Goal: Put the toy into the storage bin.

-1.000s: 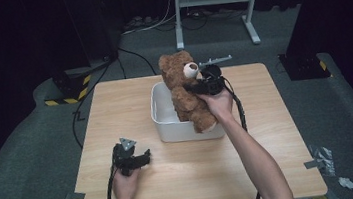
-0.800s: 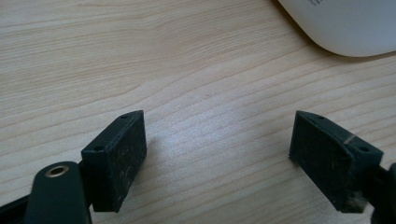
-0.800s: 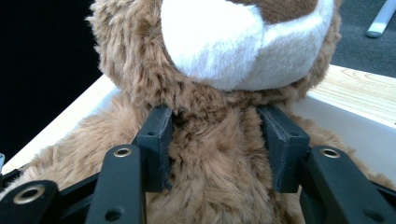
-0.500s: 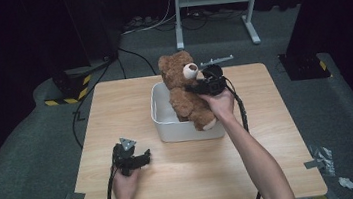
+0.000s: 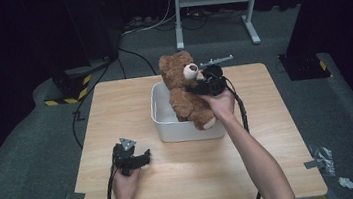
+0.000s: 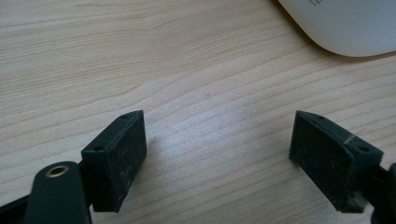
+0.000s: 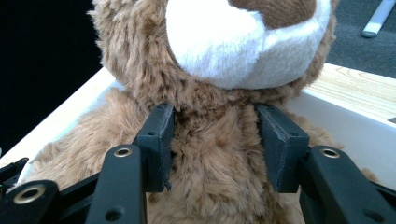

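Brown plush bear (image 5: 185, 93) with white muzzle, upright, legs inside a white bin (image 5: 167, 125) near the middle of the tabletop (image 5: 269, 134), one foot over the near rim. Clamped at the neck between the right gripper's (image 5: 194, 88) fingers (image 7: 156, 140).

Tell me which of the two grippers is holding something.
The right gripper: its jaws are shut on the teddy bear just under its chin, above the white bin. The left gripper is open over bare table.
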`<action>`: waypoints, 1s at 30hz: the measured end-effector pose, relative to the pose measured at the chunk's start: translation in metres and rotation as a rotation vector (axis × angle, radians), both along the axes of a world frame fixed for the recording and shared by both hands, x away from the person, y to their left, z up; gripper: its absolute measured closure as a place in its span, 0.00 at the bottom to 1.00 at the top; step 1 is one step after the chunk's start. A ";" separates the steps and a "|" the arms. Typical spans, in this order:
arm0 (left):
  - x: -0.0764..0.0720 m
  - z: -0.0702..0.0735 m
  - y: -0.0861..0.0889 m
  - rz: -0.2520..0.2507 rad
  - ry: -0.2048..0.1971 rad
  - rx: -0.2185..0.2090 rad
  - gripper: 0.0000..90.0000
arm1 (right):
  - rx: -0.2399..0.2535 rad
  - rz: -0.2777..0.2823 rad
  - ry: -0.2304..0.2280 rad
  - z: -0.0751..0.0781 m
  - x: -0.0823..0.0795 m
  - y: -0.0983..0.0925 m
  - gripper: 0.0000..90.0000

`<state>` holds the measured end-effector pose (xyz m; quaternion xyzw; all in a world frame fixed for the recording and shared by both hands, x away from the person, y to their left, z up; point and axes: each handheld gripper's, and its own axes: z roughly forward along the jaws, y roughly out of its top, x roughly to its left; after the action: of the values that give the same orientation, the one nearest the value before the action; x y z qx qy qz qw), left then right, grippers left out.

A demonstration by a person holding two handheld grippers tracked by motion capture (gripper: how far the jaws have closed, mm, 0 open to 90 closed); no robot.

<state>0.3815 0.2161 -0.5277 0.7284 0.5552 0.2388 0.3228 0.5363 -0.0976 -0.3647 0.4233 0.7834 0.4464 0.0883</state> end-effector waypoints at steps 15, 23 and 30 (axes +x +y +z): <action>0.000 0.000 0.000 0.000 0.000 0.000 0.21 | -0.022 0.005 -0.022 0.003 -0.003 -0.003 0.57; 0.000 0.000 0.000 0.002 -0.003 -0.004 0.21 | -0.087 0.019 -0.004 -0.007 -0.005 -0.001 0.57; 0.000 0.000 0.000 0.000 0.000 0.000 0.21 | -0.048 0.021 -0.005 -0.008 -0.007 -0.006 0.58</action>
<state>0.3816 0.2160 -0.5278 0.7285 0.5549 0.2389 0.3230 0.5289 -0.1032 -0.3728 0.4116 0.7981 0.4296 0.0956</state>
